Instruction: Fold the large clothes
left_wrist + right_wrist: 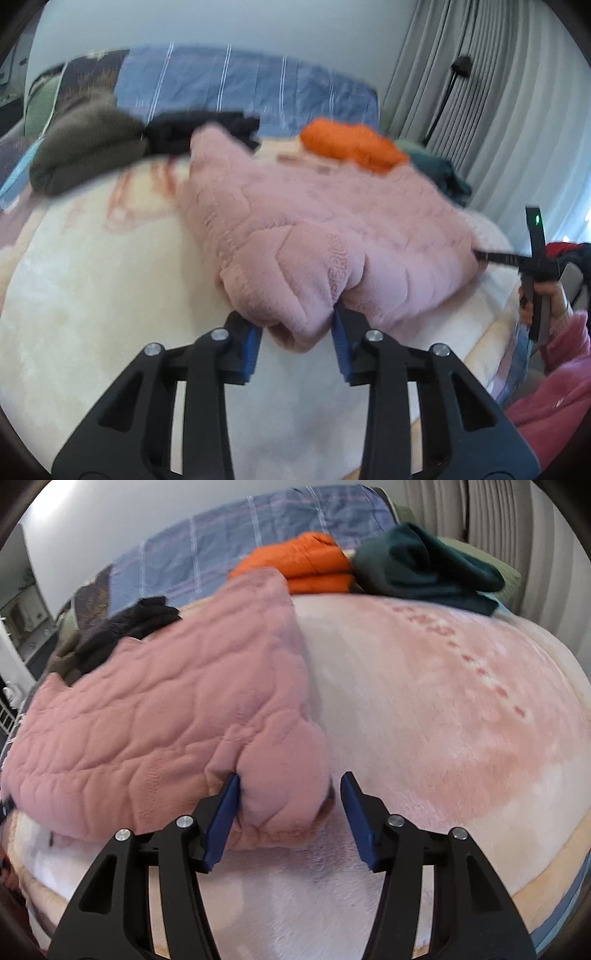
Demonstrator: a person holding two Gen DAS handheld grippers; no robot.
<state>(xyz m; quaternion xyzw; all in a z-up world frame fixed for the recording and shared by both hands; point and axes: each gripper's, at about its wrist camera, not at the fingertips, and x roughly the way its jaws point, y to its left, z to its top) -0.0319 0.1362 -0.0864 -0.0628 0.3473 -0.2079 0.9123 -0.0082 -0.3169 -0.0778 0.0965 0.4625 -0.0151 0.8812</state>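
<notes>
- My left gripper (297, 341) has its blue pads either side of a rolled corner of the pink quilted fleece garment (314, 225); both pads touch the fabric, so I read it as clamped on that fold.
- My right gripper (290, 814) stands open: its left pad presses the garment's near corner (280, 794), the right pad is clear of it.
- The garment lies folded on the cream and pink plush blanket (443, 720), near the bed's front edge.
- Along the far edge sit an orange padded bundle (306, 563), a dark green folded cloth (424, 565), a black cloth (207, 127) and an olive-brown folded cloth (88, 147).
</notes>
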